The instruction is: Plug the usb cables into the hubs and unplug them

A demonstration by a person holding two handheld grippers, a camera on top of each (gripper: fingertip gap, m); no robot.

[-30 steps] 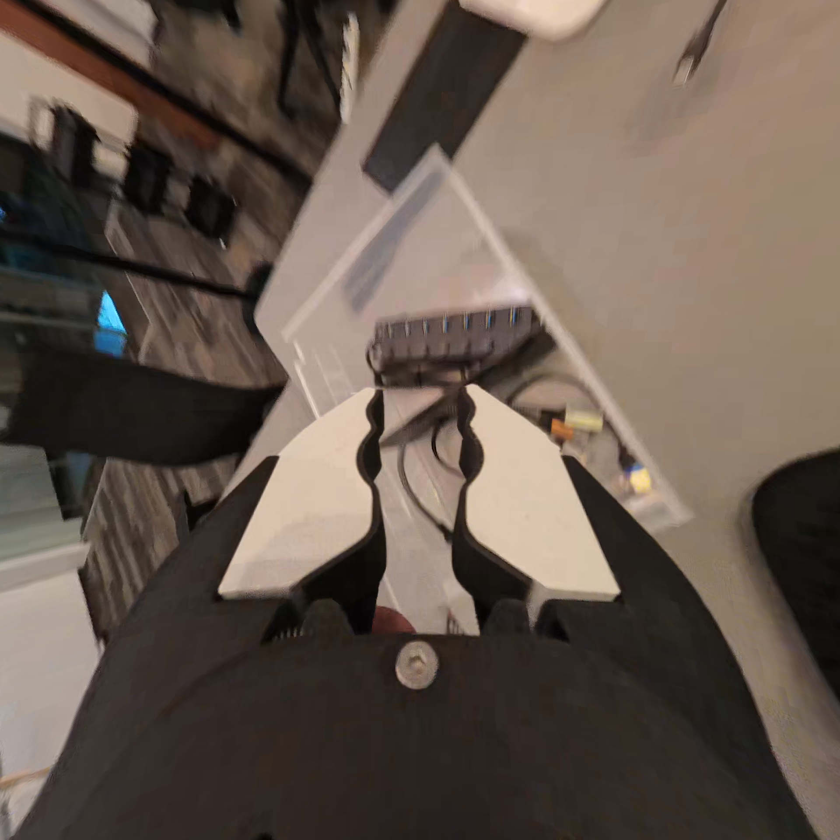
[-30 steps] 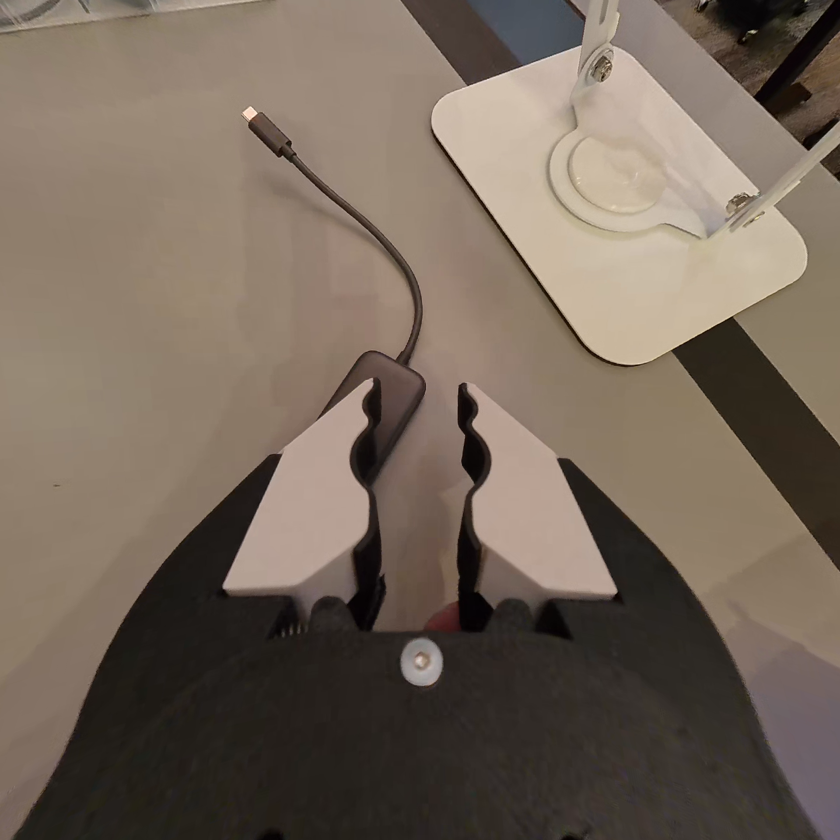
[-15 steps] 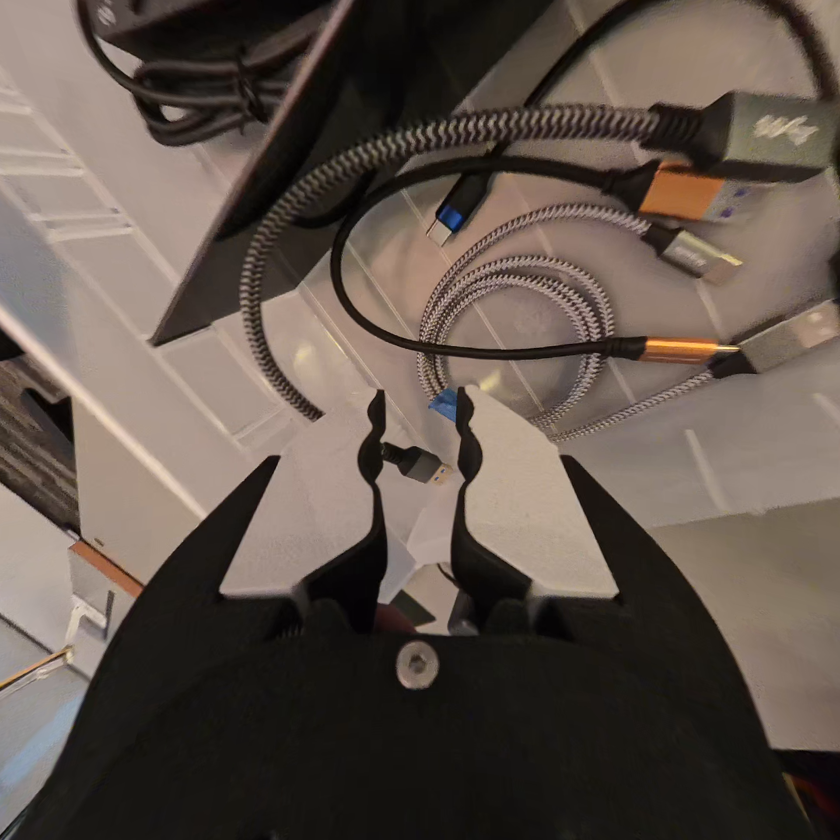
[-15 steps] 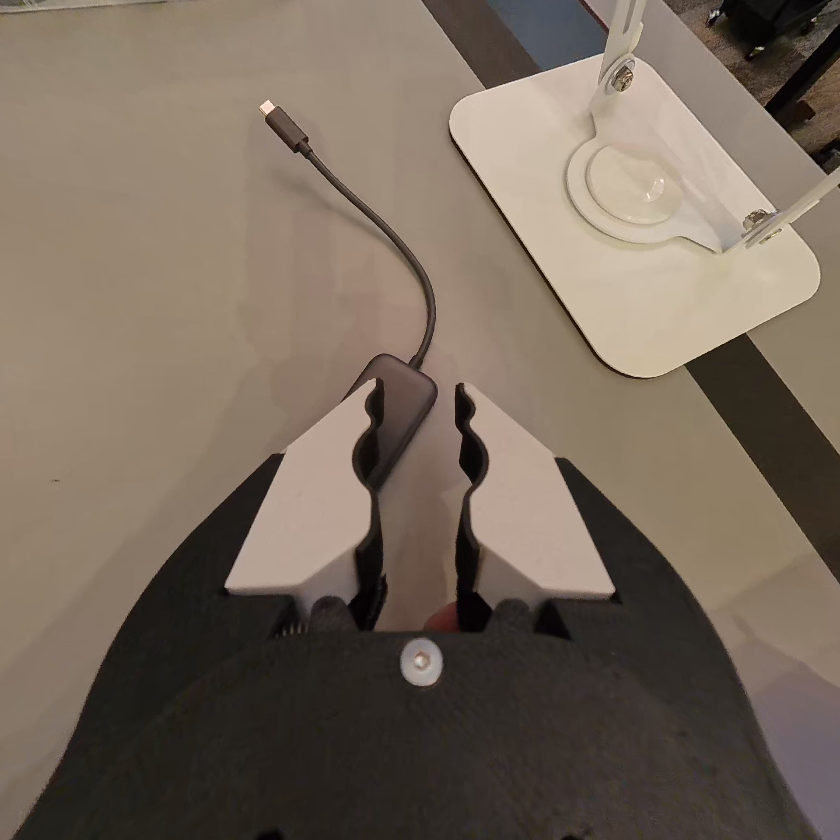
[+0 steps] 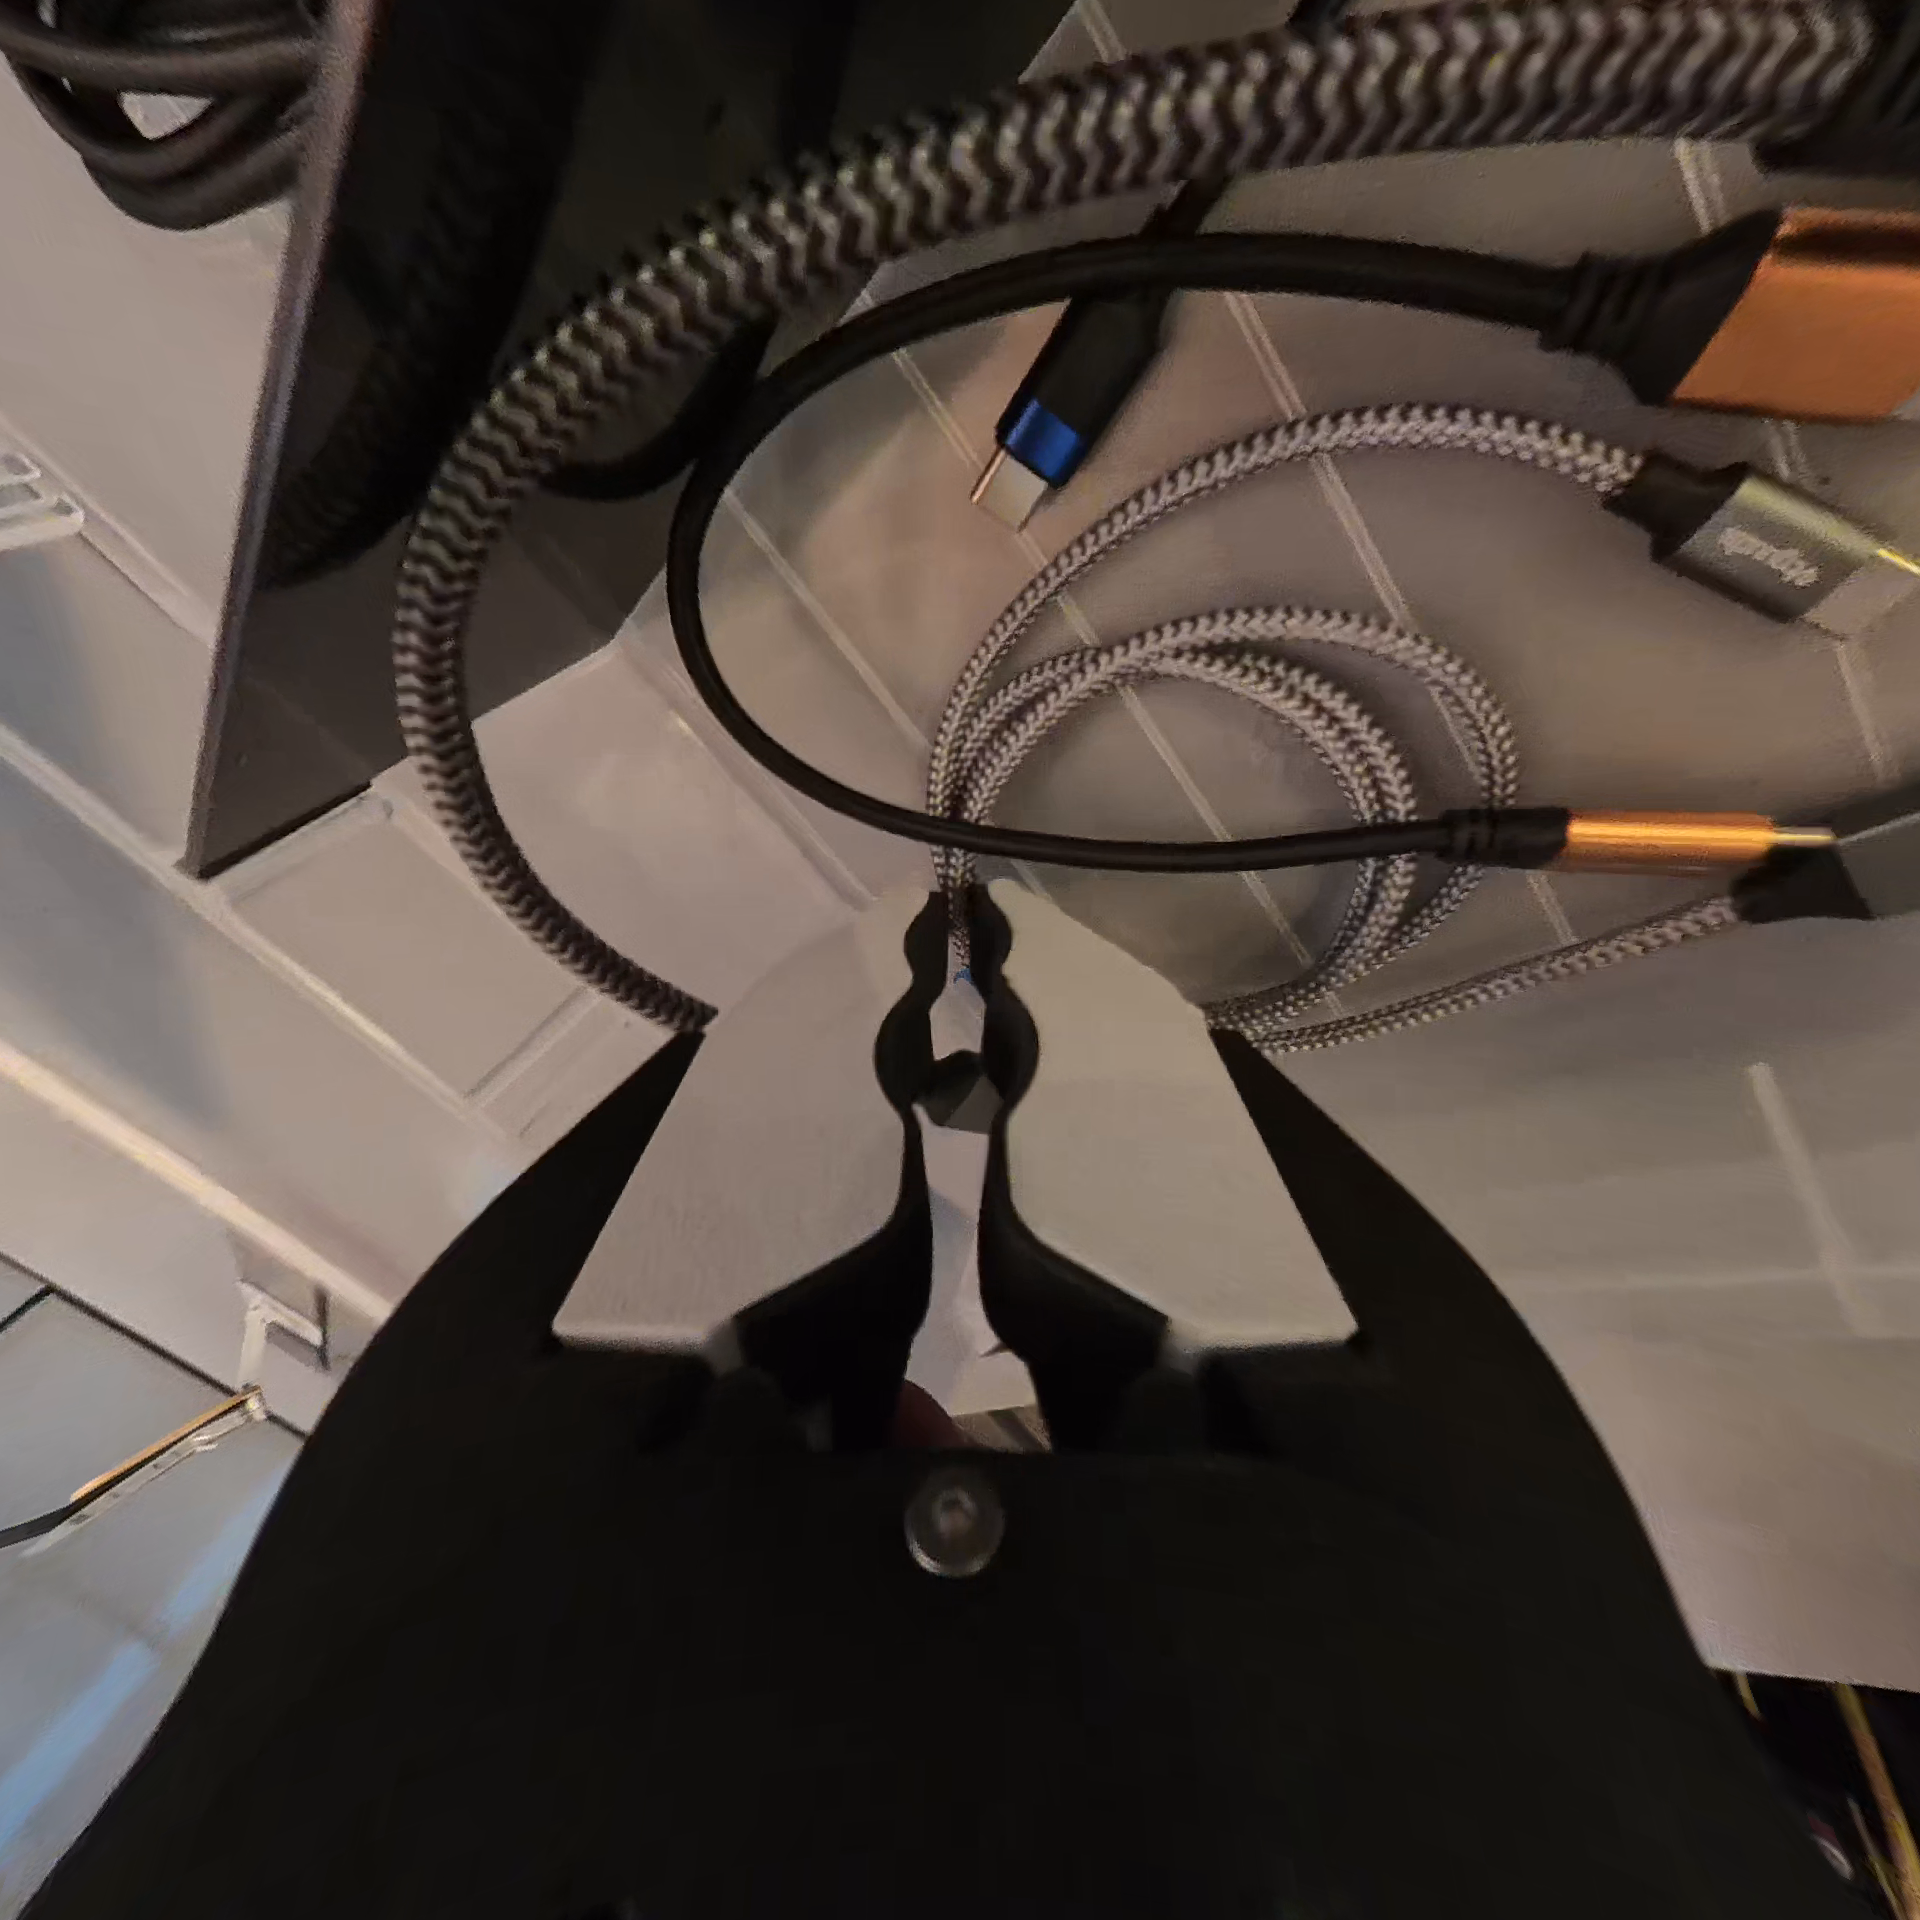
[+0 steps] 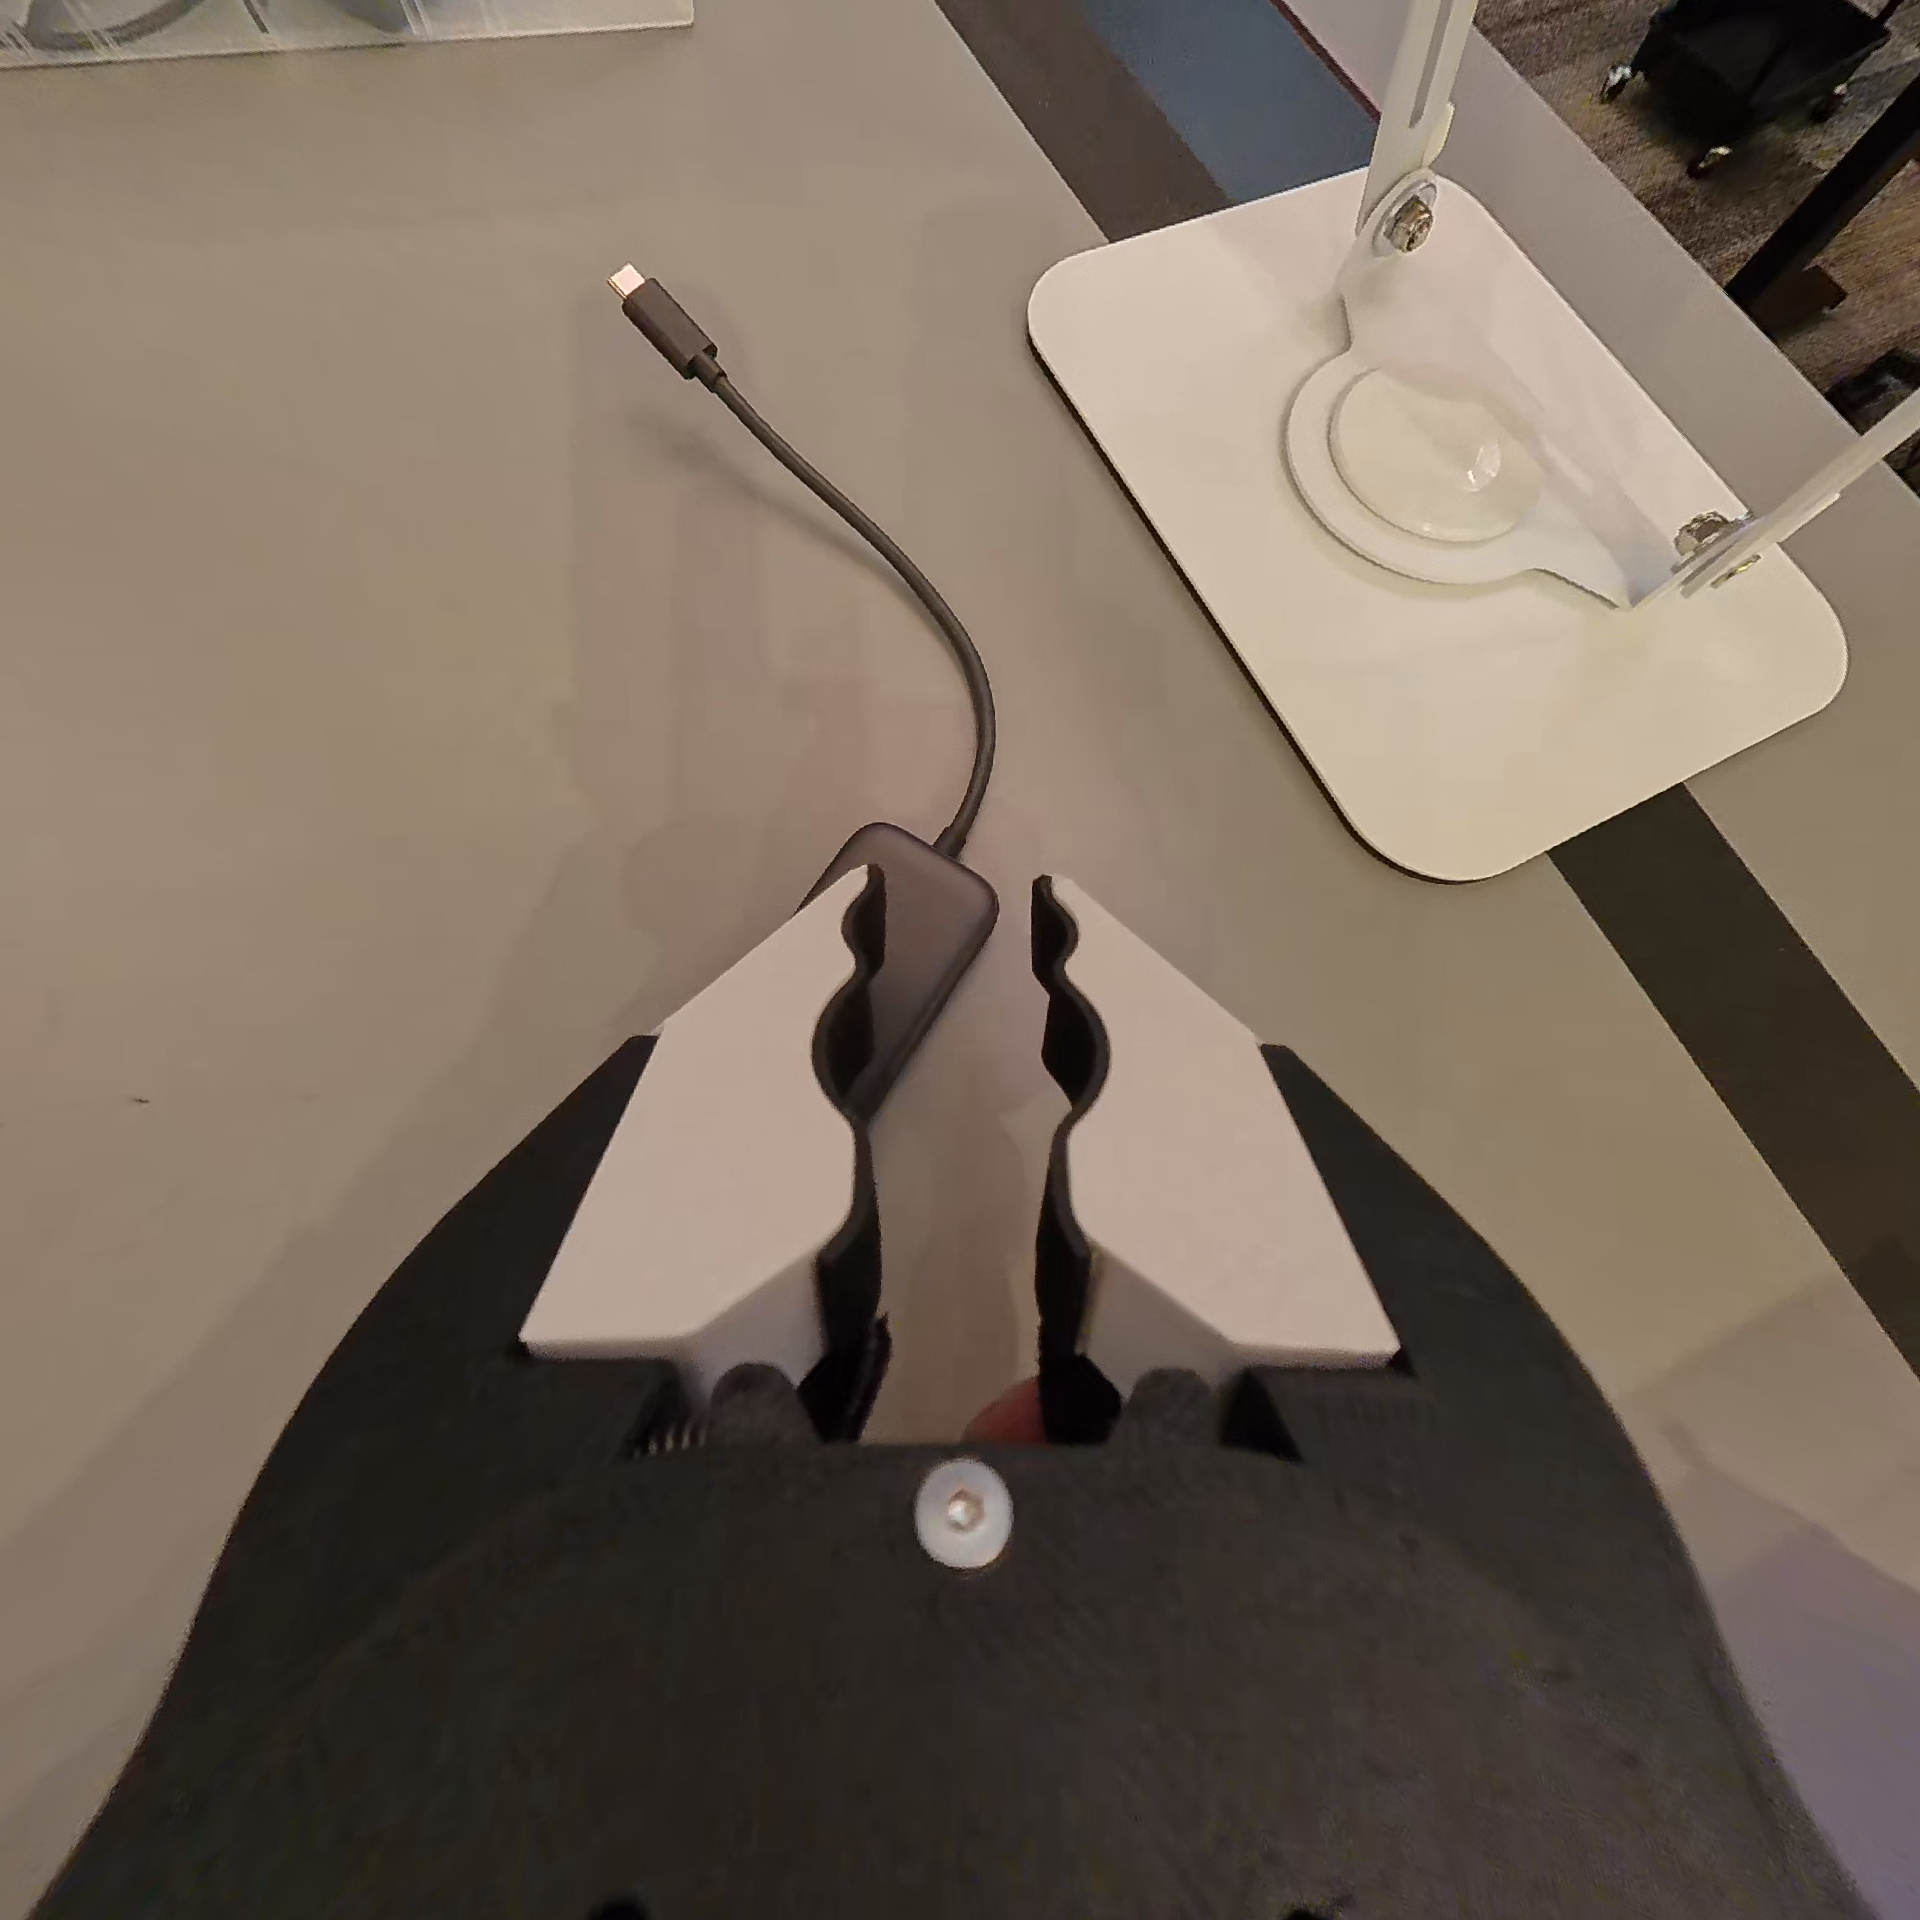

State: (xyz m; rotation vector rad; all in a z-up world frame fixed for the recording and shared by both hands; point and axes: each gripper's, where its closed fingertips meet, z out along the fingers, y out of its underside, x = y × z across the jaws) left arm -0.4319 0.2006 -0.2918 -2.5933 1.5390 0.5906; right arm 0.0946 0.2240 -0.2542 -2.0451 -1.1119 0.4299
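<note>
In the left wrist view my left gripper (image 5: 961, 920) is down in a clear plastic bin (image 5: 312, 935) of cables. It is shut on a small dark USB plug (image 5: 961, 1096), held in the round notch between the fingers. A grey braided coil (image 5: 1226, 707) lies just past the tips. In the right wrist view my right gripper (image 6: 956, 888) is open above a dark grey hub (image 6: 914, 935) on the grey table (image 6: 312, 623). The hub lies partly under the left finger. Its short cable ends in a loose USB-C plug (image 6: 665, 317).
The bin also holds a thick braided cable (image 5: 499, 623), a black cable with orange plugs (image 5: 1662, 842), a blue-banded plug (image 5: 1044, 436) and a silver plug (image 5: 1756, 566). A white stand base (image 6: 1455, 582) sits right of the hub. The bin's edge (image 6: 312, 21) shows far left.
My left gripper has moved from above the table down into the bin and closed on the small plug. My right gripper stays open over the hub, barely shifted.
</note>
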